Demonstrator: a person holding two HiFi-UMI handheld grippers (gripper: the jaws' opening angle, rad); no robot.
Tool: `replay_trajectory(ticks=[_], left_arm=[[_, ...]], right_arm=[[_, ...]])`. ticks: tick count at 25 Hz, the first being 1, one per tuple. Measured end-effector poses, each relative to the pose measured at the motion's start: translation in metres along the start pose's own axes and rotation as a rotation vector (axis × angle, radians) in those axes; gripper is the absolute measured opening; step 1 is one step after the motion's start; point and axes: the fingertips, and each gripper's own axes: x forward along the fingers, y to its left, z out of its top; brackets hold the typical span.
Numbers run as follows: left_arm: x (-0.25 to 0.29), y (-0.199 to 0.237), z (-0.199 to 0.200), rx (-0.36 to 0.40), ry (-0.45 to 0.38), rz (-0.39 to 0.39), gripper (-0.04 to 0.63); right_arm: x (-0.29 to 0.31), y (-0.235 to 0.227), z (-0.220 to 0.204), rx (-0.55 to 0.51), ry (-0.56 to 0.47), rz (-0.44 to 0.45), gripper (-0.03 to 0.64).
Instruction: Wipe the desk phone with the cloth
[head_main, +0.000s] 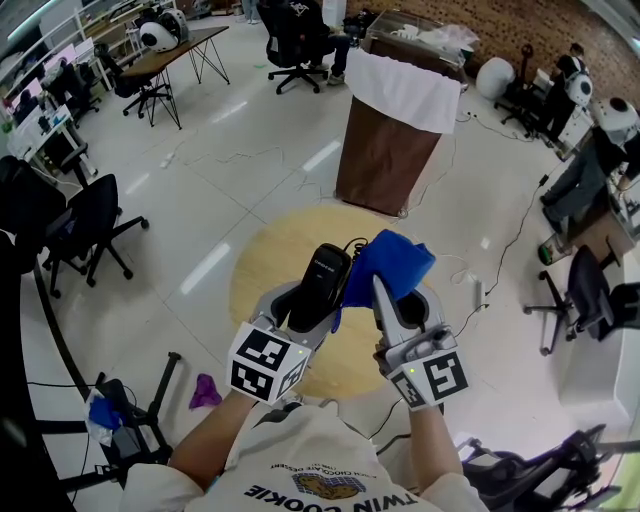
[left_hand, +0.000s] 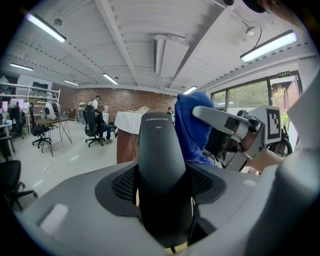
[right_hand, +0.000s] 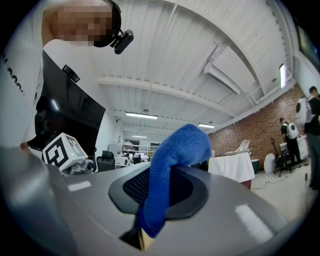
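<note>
Head view: high up, steeply down over both arms onto the round table (head_main: 268, 262) and floor.

Left gripper view: rides low on the left gripper (head_main: 315, 295), about level, very near the handset (left_hand: 162, 170), facing the far brick wall (left_hand: 125, 100).

Right gripper view: on the right gripper (head_main: 405, 295), tilted up to the ceiling, cloth (right_hand: 172, 160) close.

All three share the white-draped stand (head_main: 390, 130). Each gripper view catches the other gripper.

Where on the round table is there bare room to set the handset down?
Free: the left and far parts of the round table, toward the brown bin. Crowded: the near middle, where the left hand-held gripper holds the handset and the right hand-held gripper the blue cloth; white cables by the right rim.
</note>
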Motion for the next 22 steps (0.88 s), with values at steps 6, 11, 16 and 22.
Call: replay_trajectory(ticks=[6, 11, 16, 22], left_arm=[[-0.002, -0.005, 0.001, 0.045, 0.002, 0.007, 0.264], [-0.004, -0.009, 0.0, 0.066, 0.001, 0.004, 0.264], [-0.003, -0.016, 0.002, 0.105, -0.005, 0.001, 0.264], [-0.001, -0.025, 0.002, 0.136, -0.003, -0.007, 0.264]], right_arm=[[0.006, -0.015, 0.013, -0.023, -0.001, -0.008, 0.058], [0.012, -0.024, 0.021, -0.052, 0.004, -0.013, 0.058], [0.027, -0.031, 0.03, -0.086, 0.024, 0.007, 0.058], [0.045, -0.031, 0.036, -0.104, 0.042, 0.046, 0.058]])
